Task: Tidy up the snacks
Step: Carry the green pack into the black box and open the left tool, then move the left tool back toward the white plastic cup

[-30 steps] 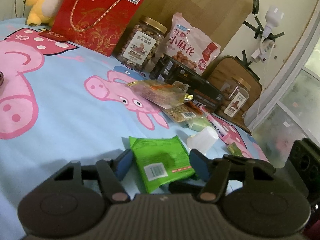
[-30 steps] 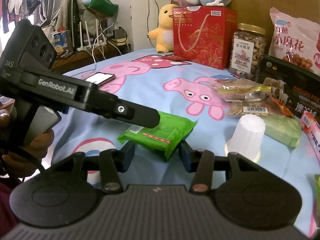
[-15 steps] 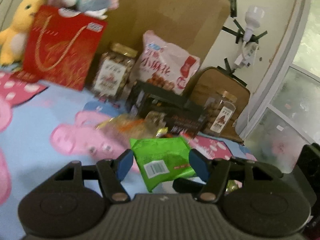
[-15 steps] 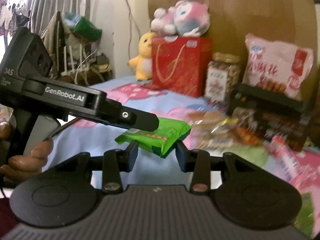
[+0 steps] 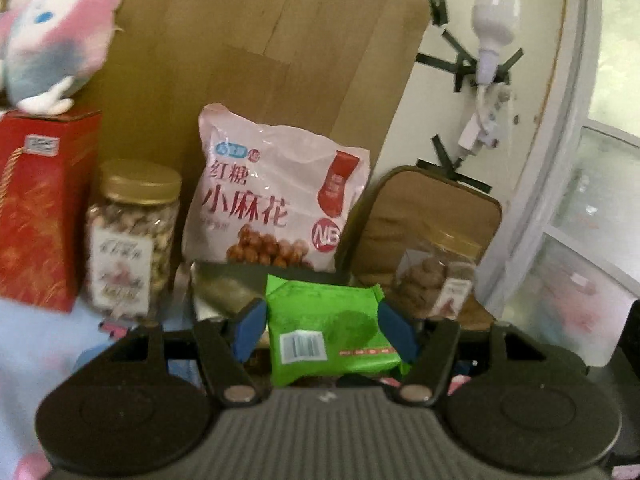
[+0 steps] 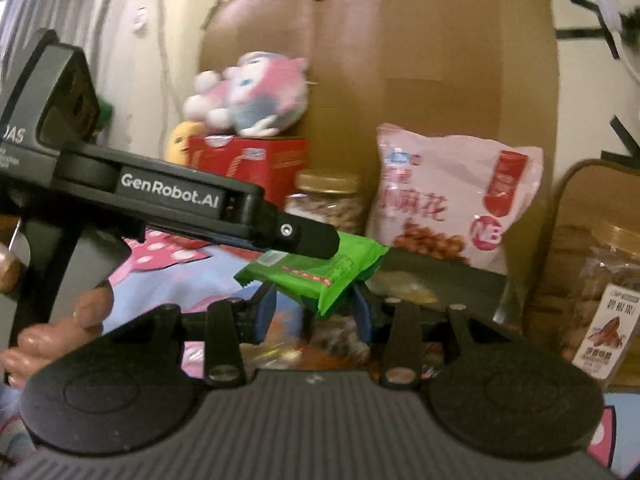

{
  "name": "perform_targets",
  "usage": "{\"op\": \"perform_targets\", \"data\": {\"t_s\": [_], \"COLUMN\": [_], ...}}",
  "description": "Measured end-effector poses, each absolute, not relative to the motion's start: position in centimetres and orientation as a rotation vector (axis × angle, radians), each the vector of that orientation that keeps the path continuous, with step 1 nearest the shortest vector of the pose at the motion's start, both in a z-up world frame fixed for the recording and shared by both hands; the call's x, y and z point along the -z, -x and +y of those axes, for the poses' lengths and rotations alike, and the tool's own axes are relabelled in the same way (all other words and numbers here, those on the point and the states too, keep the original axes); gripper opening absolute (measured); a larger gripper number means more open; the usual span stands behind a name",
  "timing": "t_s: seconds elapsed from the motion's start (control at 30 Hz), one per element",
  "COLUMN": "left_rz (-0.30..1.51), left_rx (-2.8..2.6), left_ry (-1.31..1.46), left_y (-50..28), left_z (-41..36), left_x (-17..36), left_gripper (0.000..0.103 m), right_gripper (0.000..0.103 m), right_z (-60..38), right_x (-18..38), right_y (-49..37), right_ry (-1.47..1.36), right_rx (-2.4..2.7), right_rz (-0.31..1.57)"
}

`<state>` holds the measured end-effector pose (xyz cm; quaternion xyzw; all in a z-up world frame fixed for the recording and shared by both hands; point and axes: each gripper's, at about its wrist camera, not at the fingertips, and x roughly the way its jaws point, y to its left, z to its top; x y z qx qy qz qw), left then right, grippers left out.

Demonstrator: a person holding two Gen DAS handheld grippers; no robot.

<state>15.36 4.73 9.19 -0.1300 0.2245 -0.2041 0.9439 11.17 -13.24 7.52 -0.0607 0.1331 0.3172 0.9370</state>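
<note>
Backdrop: brown board (image 5: 280,40) against the wall, pink snack bag (image 5: 276,196) leaning on it, red gift box (image 5: 36,208) and gold-lid nut jar (image 5: 132,236) to its left, second jar (image 5: 436,276) to its right. Green snack packet (image 5: 328,328) sits in the air in front of the pink bag, clear of the bedsheet (image 6: 192,276). Left gripper (image 5: 326,330) clamps its two side edges, right gripper (image 6: 316,304) pinches its near corner, both sets of blue pads (image 5: 250,328) pressing on the wrapper.
</note>
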Motion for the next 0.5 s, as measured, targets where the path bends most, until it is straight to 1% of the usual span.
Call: {"op": "perform_targets", "data": {"t_s": [0.23, 0.27, 0.33, 0.37, 0.4, 0.5], "left_rz": [0.531, 0.542, 0.572, 0.581, 0.584, 0.563], "left_rx": [0.433, 0.427, 0.404, 0.396, 0.392, 0.394], "left_ry": [0.321, 0.317, 0.291, 0.281, 0.281, 0.288], "left_y": [-21.9, -22.5, -23.5, -23.7, -23.6, -22.3], "left_z": [3.1, 2.7, 2.1, 1.9, 1.9, 2.4], "left_x": [-7.3, -7.0, -6.5, -6.4, -6.4, -7.0], "left_gripper": [0.062, 0.066, 0.067, 0.067, 0.068, 0.069], "right_gripper": [0.044, 0.045, 0.045, 0.047, 0.052, 0.054], "right_z": [-14.3, -14.3, -14.5, -14.5, -14.6, -15.7], "right_x": [-7.4, -7.2, -6.8, -6.6, -6.5, -6.6], "right_y": [-17.5, -18.1, -18.8, -19.2, -19.4, -19.2], "right_ry": [0.057, 0.064, 0.084, 0.096, 0.097, 0.039], "right_rx": [-0.558, -0.539, -0.487, -0.445, -0.413, -0.395], "right_rz": [0.338, 0.343, 0.352, 0.36, 0.367, 0.381]}}
